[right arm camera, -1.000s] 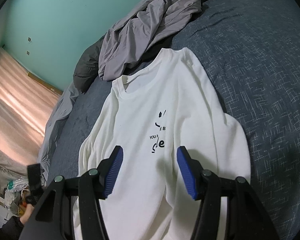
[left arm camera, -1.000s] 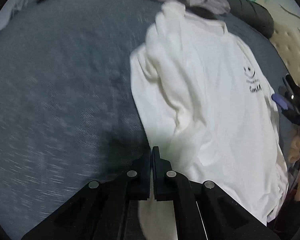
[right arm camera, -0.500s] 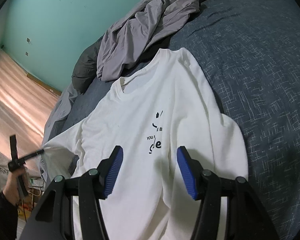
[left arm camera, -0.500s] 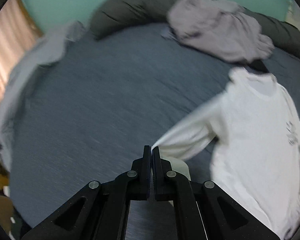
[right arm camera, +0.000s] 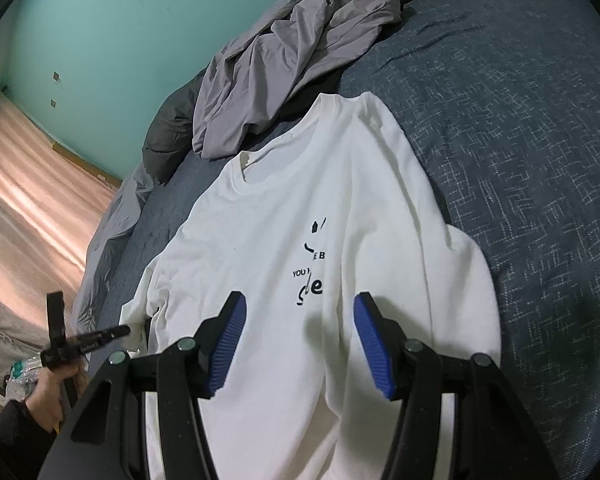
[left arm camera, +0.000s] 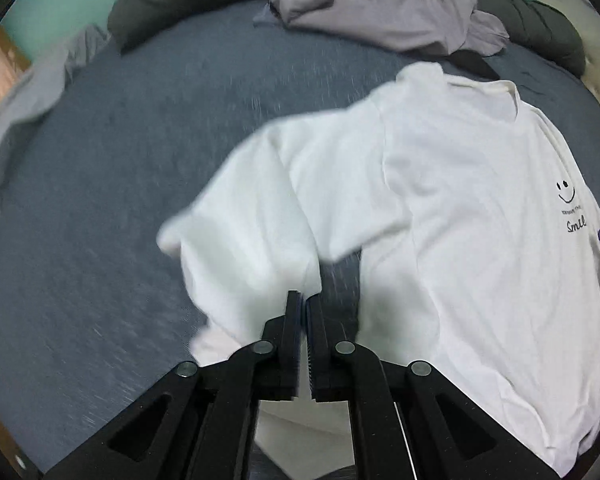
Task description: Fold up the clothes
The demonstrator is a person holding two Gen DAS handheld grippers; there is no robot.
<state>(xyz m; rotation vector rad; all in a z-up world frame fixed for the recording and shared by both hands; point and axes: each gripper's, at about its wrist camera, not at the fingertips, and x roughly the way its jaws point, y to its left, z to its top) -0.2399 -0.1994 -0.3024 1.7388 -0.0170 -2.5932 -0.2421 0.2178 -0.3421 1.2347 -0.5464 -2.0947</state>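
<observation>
A white long-sleeved shirt (left arm camera: 480, 220) with a small smiley print lies face up on the blue bedspread (left arm camera: 120, 160). Its sleeve (left arm camera: 252, 220) is spread out to the left, blurred, just beyond my left gripper (left arm camera: 303, 300). The left jaws are opening, with a narrow gap and no cloth between them. In the right wrist view this gripper (right arm camera: 112, 332) is held by a hand beside the sleeve's end (right arm camera: 148, 300). My right gripper (right arm camera: 298, 320) stands open over the shirt's (right arm camera: 300, 240) chest, its blue pads (right arm camera: 228, 340) wide apart and holding nothing.
A crumpled grey garment (left arm camera: 380, 12) lies past the shirt's collar, against a dark rolled duvet (left arm camera: 172, 4). A pale grey sheet (left arm camera: 28, 92) hangs over the bed's left edge. Bare blue bedspread (right arm camera: 520, 120) stretches to the right of the shirt. A teal wall (right arm camera: 120, 40) stands behind.
My left gripper pulled the sleeve out from over the shirt's body to the left, then its jaws parted and the sleeve came free. The right gripper has kept still.
</observation>
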